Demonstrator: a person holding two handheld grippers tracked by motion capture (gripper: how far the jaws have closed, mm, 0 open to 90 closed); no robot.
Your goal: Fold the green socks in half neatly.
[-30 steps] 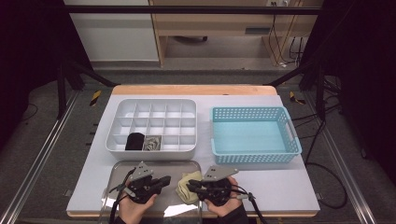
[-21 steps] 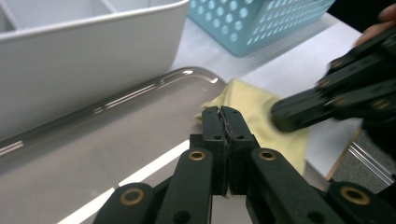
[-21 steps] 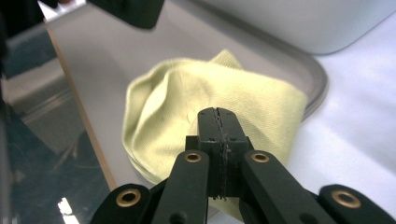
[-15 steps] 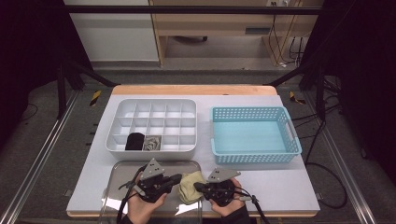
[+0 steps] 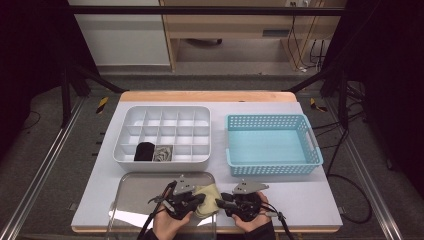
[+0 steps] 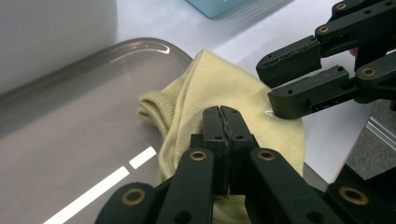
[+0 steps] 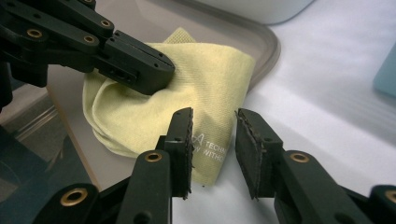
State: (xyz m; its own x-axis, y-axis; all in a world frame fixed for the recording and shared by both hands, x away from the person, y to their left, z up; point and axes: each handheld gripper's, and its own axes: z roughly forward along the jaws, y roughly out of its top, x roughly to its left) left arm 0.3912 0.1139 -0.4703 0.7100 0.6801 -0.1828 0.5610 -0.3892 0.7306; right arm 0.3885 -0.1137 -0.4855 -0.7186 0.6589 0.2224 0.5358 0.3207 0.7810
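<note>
Resting half on a clear plastic tray [image 5: 131, 200] on the tabletop [image 5: 310, 197], a pale yellow sock [image 5: 209, 196] is pinched by the left gripper [image 5: 199, 199]; the right gripper [image 5: 221, 202] has just been opening, nothing between its jaws. The white divided organiser [image 5: 165, 117] holds a black sock [image 5: 145, 151] and a grey sock [image 5: 161, 153]; the blue perforated basket [image 5: 272, 165] sits alongside.

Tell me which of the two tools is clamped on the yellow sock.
The left tool: its jaws are shut on the yellow sock, while the right tool has just opened.

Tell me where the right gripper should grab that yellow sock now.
Probably the free printed end of the yellow sock, lying flat past the clear tray's rim on the table. The right gripper, jaws just opened, hovers there; close along that edge, opposite the left gripper, which is shut on the bunched part.
</note>
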